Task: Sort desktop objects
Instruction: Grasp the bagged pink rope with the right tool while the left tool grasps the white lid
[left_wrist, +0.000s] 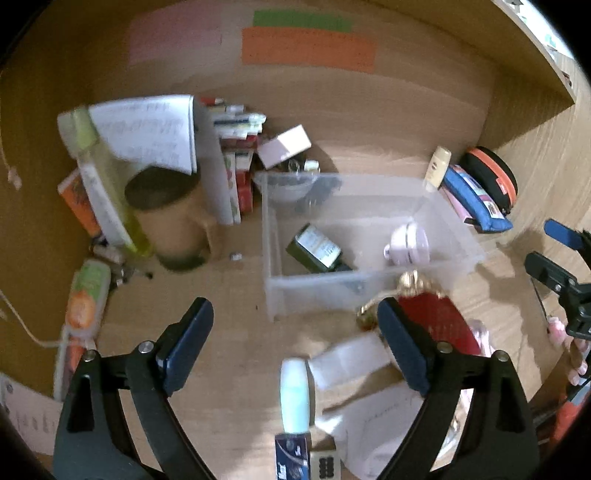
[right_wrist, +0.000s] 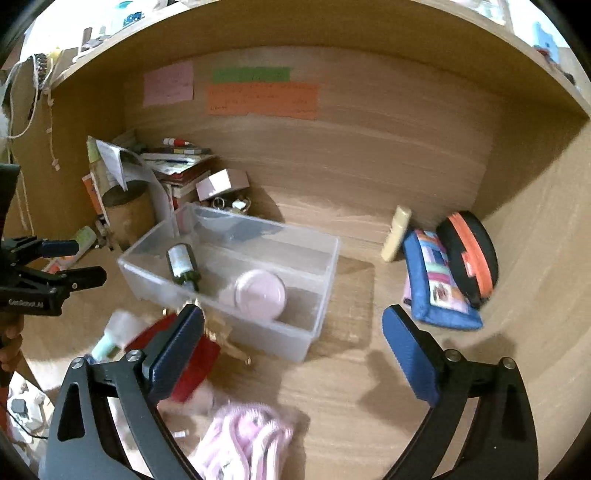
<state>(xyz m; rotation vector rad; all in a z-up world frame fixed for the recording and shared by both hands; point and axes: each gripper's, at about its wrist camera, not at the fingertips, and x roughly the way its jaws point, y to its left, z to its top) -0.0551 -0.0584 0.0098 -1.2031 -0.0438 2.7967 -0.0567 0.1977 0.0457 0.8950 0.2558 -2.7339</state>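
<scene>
A clear plastic bin (left_wrist: 273, 280) (right_wrist: 325, 258) stands mid-desk. In it lie a dark green bottle (left_wrist: 317, 248) (right_wrist: 181, 264) and a pink round jar (left_wrist: 408, 242) (right_wrist: 260, 293). My left gripper (left_wrist: 295, 332) is open and empty above the desk, in front of the bin's near left corner. A mint-capped white tube (left_wrist: 294, 395) (right_wrist: 107, 345) lies below it. A red box with a gold-topped bottle (left_wrist: 439, 317) (right_wrist: 195, 358) lies by the bin's front. My right gripper (right_wrist: 293, 347) is open and empty, over the bin's near right corner. A pink cloth (right_wrist: 243, 439) lies below it.
Books, papers and a brown cup (left_wrist: 173, 218) (right_wrist: 125, 210) crowd the back left. A blue pouch (left_wrist: 476, 199) (right_wrist: 437, 284), a black-orange case (left_wrist: 491, 177) (right_wrist: 472, 254) and a cream bottle (left_wrist: 437, 168) (right_wrist: 397, 232) sit at the right wall. Sticky notes (right_wrist: 262, 99) hang on the back panel.
</scene>
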